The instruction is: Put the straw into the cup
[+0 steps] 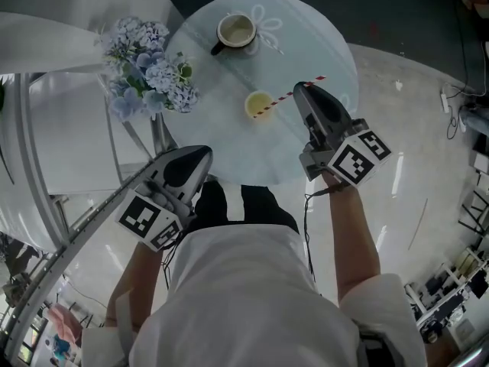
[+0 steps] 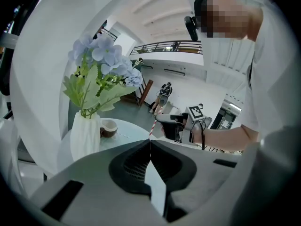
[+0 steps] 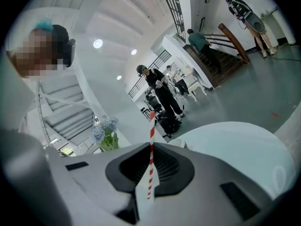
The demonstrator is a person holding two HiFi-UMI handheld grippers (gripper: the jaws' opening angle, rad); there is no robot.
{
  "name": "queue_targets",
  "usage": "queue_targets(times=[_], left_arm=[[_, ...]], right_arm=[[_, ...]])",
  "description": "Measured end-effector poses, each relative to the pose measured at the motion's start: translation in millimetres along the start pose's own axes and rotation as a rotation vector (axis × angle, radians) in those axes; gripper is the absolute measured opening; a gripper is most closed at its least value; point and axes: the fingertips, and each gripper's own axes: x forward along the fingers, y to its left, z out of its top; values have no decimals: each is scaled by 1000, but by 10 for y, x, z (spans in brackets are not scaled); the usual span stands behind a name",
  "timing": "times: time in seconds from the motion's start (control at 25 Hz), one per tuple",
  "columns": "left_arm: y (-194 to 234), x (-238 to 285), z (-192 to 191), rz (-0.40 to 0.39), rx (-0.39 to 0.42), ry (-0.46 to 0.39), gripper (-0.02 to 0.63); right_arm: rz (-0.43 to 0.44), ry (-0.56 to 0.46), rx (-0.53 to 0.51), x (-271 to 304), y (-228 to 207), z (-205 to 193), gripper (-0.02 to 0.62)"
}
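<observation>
A small cup [image 1: 258, 103] of yellow drink stands near the middle of the round glass table [image 1: 336, 52]. A red-and-white striped straw [image 1: 289, 95] slants from the cup's near rim up to the right. My right gripper [image 1: 301, 89] is shut on this straw just right of the cup. In the right gripper view the straw [image 3: 151, 160] stands upright between the shut jaws of the right gripper [image 3: 150, 146]. My left gripper [image 1: 203, 154] hangs over the table's near edge, shut and holding nothing. The left gripper [image 2: 150, 143] looks across at the straw [image 2: 152, 127].
A brown mug [image 1: 235, 30] with a pale drink stands at the table's far side. A white vase of blue flowers [image 1: 149, 67] is at the table's left edge, near my left gripper. White stair rails run at the left. People stand in the hall behind.
</observation>
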Motion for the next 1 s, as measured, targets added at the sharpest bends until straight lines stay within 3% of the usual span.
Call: queue_targets(times=[0.28, 1.0], left_arm=[[56, 0, -116, 13, -17, 23, 21], [105, 36, -357, 20, -57, 47, 21]], right_arm=[[-6, 8, 7, 121, -151, -93, 35], [-39, 102, -156, 387, -270, -443, 35]])
